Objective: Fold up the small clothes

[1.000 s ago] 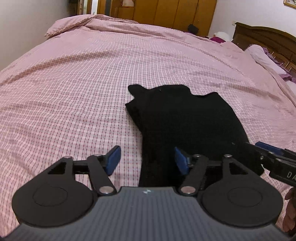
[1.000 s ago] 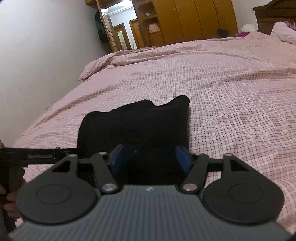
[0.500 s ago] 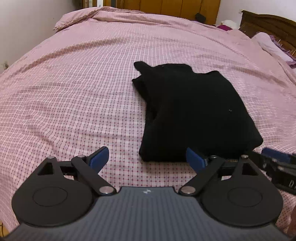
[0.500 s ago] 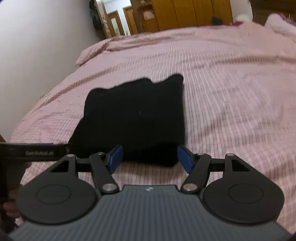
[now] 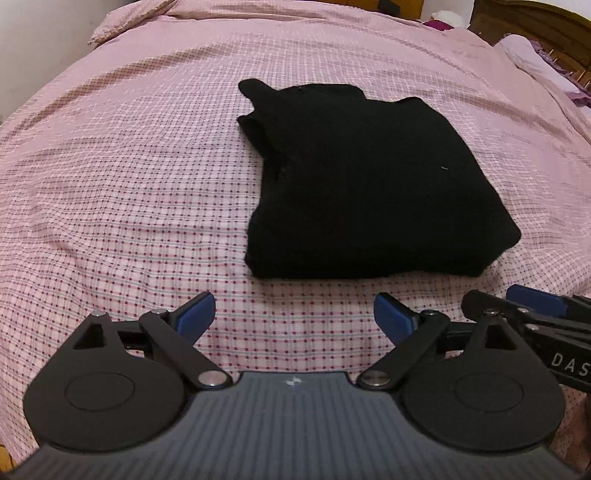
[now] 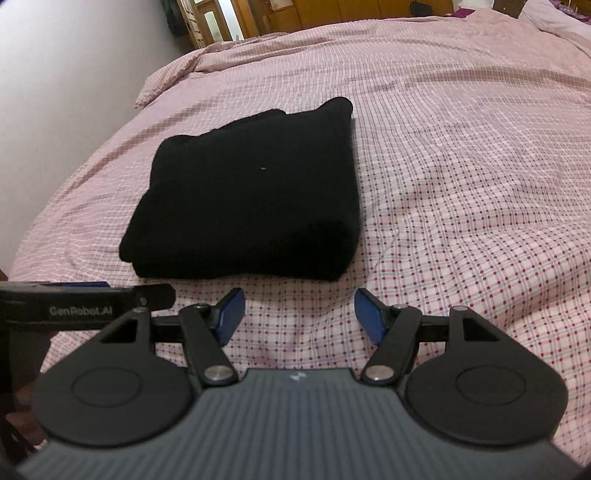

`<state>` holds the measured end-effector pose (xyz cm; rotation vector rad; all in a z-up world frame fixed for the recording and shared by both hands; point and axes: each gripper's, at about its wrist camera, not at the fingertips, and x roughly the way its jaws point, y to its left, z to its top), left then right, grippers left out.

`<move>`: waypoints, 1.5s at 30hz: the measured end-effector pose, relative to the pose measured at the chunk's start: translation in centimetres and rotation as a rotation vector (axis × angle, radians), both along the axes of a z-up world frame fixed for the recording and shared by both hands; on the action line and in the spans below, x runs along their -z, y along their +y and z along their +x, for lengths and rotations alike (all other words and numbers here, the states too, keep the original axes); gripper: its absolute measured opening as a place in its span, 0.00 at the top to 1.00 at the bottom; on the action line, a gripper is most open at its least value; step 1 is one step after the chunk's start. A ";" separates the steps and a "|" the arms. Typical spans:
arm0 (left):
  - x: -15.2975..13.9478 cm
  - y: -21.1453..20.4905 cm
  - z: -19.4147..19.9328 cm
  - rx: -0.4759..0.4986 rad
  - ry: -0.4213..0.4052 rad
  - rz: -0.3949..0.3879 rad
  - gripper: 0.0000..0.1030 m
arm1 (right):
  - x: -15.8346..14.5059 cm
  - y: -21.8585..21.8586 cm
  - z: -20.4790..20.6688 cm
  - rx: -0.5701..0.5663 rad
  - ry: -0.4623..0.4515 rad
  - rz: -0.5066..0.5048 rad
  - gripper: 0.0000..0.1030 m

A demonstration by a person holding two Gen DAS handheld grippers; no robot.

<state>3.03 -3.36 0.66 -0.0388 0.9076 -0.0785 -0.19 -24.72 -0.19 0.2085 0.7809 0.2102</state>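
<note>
Fingers (image 5: 391, 317) of left gripper (image 5: 294, 314) wide, just opened, empty; right gripper (image 6: 299, 314) apart, empty. Folded black garment (image 5: 362, 184) ahead on pink checked bedspread (image 5: 129, 166). Wooden wardrobe (image 6: 351, 11) behind.

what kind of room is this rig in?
Most likely a home bedroom: a large bed with a pink checked cover, a dark wooden headboard, and wooden wardrobe doors behind it.

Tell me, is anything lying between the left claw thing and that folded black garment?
Nothing but bare pink checked bedspread between the open left gripper and the black garment; the left wrist view shows it clearly.
</note>
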 end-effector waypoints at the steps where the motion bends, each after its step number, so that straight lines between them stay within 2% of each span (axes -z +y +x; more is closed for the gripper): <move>1: 0.0 -0.1 0.0 0.001 -0.002 0.005 0.08 | 0.0 0.0 0.0 0.002 0.001 0.000 0.34; 45: 0.2 -0.2 0.3 0.006 0.010 0.006 0.08 | -0.3 0.2 -0.1 -0.007 -0.010 -0.007 0.34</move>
